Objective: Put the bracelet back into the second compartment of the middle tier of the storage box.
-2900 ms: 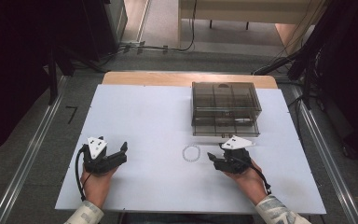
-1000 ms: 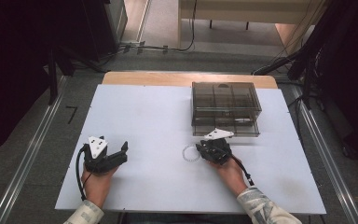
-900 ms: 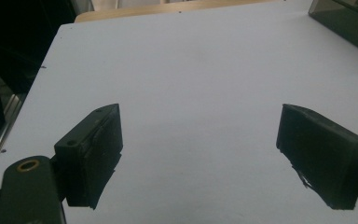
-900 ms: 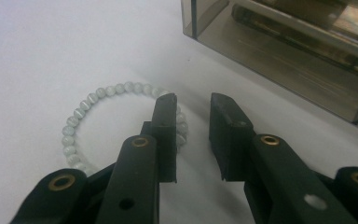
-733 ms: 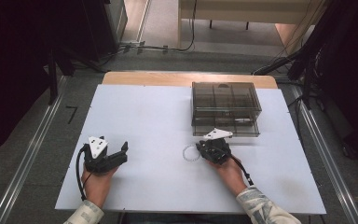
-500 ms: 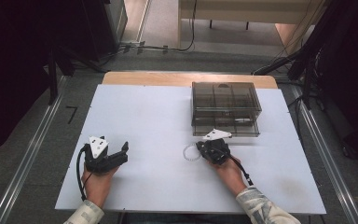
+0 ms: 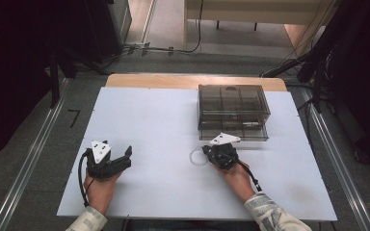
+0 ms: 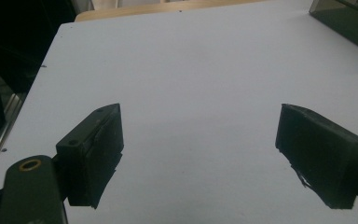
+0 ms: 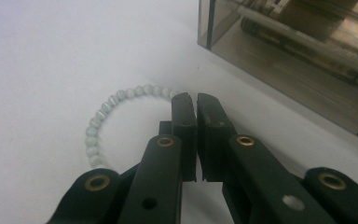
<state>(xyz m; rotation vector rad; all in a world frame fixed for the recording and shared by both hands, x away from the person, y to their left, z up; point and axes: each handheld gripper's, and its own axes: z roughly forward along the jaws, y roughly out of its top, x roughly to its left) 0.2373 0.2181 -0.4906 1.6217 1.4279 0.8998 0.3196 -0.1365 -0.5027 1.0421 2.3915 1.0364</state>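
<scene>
A bracelet of pale beads (image 7: 196,158) lies on the white table (image 7: 164,120), just left of my right gripper (image 7: 208,153). In the right gripper view its jaws have just been closing and now stand almost together, the gripper (image 9: 196,98) pinching the bracelet (image 9: 98,122) where the ring of beads meets the tips. The rest of the ring is hidden behind the jaws. My left gripper (image 7: 124,158) rests at the table's front left. Its jaws stand wide apart in the left gripper view, the gripper (image 8: 200,140) holding nothing.
A smoky clear box with compartments (image 7: 232,110) stands just beyond the right gripper, and its wall is close in the right gripper view (image 9: 284,51). The wooden table edge (image 7: 173,81) runs along the back. Bare white surface lies between the two hands.
The right hand has come in from the right to the bracelet and has stayed there for the last second. The left hand has not moved.
</scene>
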